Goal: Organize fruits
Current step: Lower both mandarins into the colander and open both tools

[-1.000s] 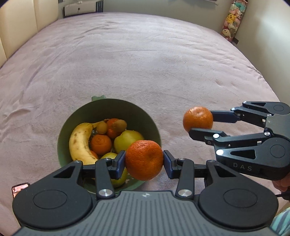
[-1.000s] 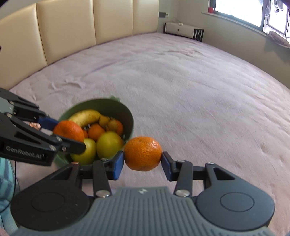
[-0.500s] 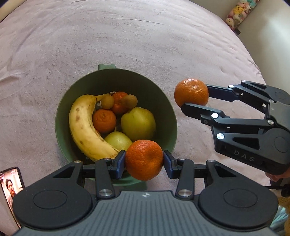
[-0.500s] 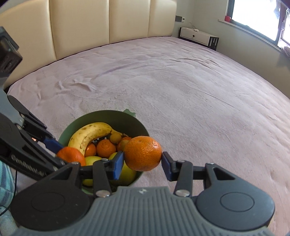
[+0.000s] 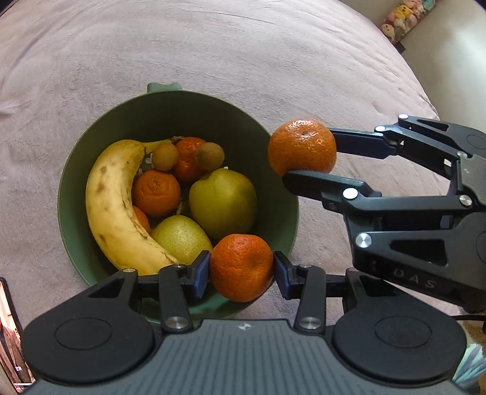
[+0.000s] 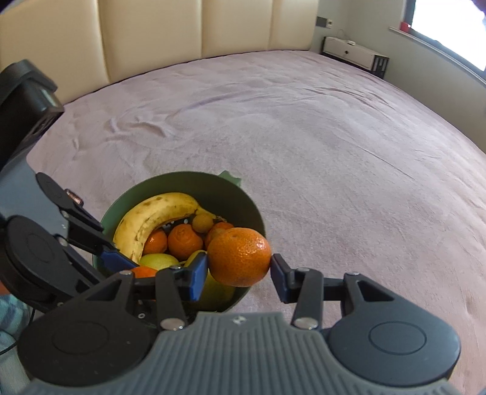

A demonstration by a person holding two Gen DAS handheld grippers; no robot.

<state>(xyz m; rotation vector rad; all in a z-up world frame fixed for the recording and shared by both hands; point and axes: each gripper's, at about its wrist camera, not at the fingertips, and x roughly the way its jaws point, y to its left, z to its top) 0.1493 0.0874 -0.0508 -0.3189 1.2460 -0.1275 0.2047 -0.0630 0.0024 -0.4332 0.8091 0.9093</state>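
A green bowl (image 5: 182, 103) on the bed holds a banana (image 5: 115, 209), two yellow-green pears (image 5: 223, 202), several mandarins and two small brown fruits. My left gripper (image 5: 241, 269) is shut on a mandarin (image 5: 241, 267) over the bowl's near rim. My right gripper (image 6: 240, 267) is shut on a second mandarin (image 6: 240, 256), held just above the bowl's right rim (image 6: 261, 224). In the left wrist view that gripper (image 5: 306, 158) comes in from the right with its mandarin (image 5: 302, 147).
The bowl rests on a wide mauve bedspread (image 6: 334, 152) with a cream padded headboard (image 6: 152, 39) behind. A phone (image 5: 9, 334) lies at the left edge. A white low cabinet (image 6: 352, 54) and plush toys (image 5: 404, 18) stand by the walls.
Both grippers have moved in over the bowl with their mandarins; the left one has sunk and tipped downward, so the bowl now looks larger and nearer.
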